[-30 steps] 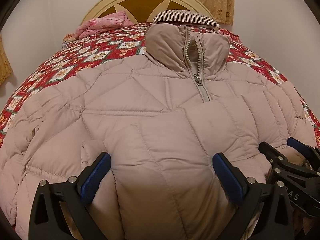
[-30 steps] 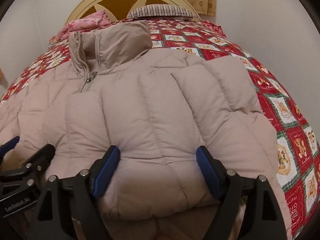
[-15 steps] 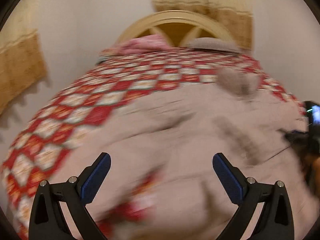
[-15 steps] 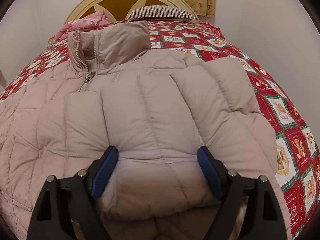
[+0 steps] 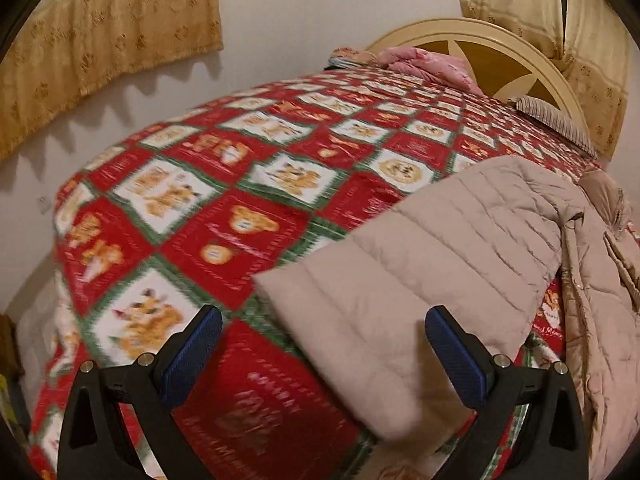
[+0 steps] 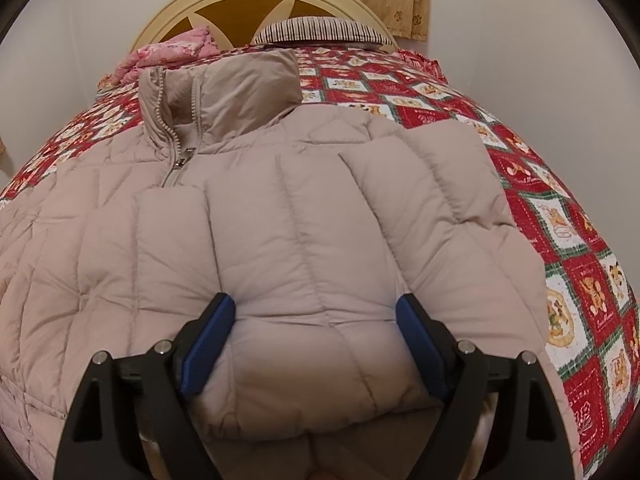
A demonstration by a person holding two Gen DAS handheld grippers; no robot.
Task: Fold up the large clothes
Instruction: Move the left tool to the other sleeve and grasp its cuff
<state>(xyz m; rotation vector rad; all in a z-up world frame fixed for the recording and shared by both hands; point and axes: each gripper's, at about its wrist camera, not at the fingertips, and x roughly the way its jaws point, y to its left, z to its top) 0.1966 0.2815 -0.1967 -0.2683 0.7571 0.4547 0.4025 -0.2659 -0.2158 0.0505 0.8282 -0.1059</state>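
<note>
The beige quilted jacket (image 6: 280, 240) is spread on the red patchwork bedspread (image 5: 224, 208). The right gripper (image 6: 316, 320) is held wide, its folded sleeve bulging between the jaws. The left gripper (image 5: 324, 340) is spread above the other sleeve (image 5: 420, 264), gripping nothing.

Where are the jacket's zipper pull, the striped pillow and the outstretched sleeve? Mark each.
zipper pull (image 6: 181, 161): right wrist view, metal tab.
striped pillow (image 6: 320, 29): right wrist view, top face.
outstretched sleeve (image 5: 420, 264): left wrist view, mid-length.

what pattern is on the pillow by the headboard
Narrow dark and light stripes on the pillow, clearest in the right wrist view.
</note>
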